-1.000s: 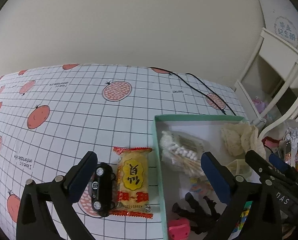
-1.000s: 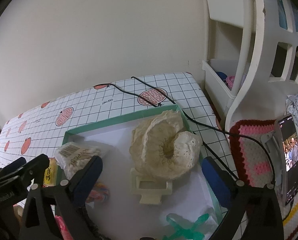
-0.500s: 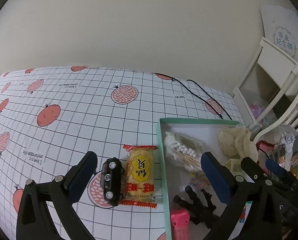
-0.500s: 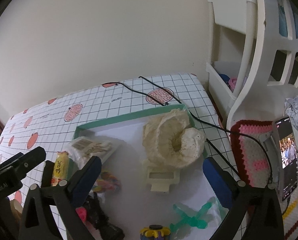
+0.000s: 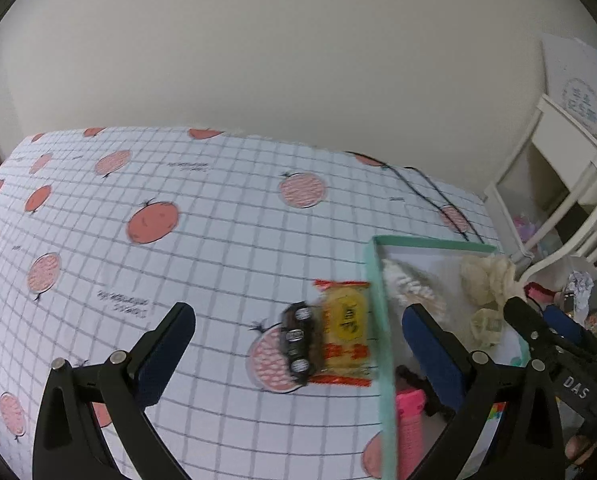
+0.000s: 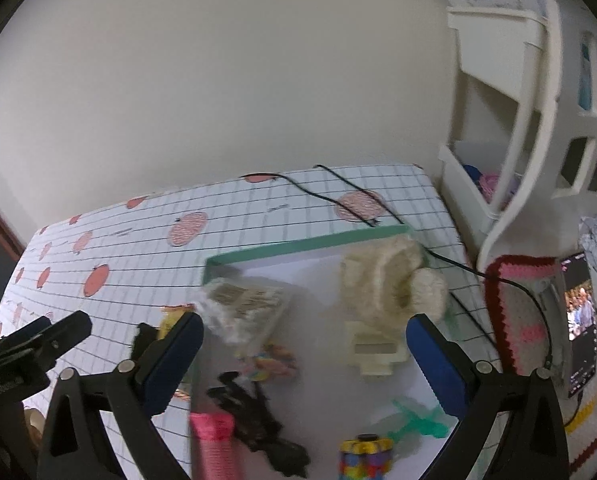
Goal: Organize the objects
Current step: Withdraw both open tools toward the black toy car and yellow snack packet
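My left gripper (image 5: 297, 314) hangs open above the gridded tablecloth (image 5: 202, 240). A black toy car (image 5: 298, 342) lies between its fingers on the cloth, untouched. Against the car's right side is a yellow snack packet (image 5: 346, 334), touching the wall of the green-rimmed box (image 5: 382, 320). My right gripper (image 6: 304, 320) is open over that box (image 6: 298, 242). Inside lie a cotton swab bag (image 6: 246, 304), a cream knitted piece (image 6: 390, 288), a cream plastic part (image 6: 374, 348), a black toy figure (image 6: 258, 412), a pink item (image 6: 212, 440) and a green plastic piece (image 6: 418, 420).
A black cable (image 6: 378, 216) runs across the table's far right corner. A white shelf unit (image 6: 518, 120) stands to the right. A phone (image 6: 580, 312) leans beside a red-edged crochet mat (image 6: 522, 308). A plain wall is behind the table.
Both grippers have drawn back and up, so the car, packet and box look smaller and farther. More of the box's near contents show. Both stay open.
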The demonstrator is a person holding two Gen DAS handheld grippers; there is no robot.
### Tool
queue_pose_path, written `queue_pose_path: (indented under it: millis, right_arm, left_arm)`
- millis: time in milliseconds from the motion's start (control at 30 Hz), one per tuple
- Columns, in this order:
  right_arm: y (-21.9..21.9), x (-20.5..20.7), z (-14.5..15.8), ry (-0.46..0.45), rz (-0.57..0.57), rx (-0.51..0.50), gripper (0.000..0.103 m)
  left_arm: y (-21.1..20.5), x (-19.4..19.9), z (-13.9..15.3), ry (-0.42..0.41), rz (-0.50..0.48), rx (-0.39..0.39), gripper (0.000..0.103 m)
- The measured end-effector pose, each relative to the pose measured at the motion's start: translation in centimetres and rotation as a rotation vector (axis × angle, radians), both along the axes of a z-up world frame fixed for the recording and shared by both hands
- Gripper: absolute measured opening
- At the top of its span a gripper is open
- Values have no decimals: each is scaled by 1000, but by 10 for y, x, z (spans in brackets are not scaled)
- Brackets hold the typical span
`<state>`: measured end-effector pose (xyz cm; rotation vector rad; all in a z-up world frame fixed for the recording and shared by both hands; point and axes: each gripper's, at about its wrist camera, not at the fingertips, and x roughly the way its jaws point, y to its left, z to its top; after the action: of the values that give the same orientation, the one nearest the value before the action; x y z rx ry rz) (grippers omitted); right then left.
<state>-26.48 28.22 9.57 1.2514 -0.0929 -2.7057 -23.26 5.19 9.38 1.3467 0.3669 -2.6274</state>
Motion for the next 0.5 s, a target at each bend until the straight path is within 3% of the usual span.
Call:
queue_pose_path:
  millis: [500]
  right_arm:
    - [-76, 3, -24, -35, 138, 46, 100]
  left_arm:
    - [-50, 9, -27, -73, 107, 59, 103]
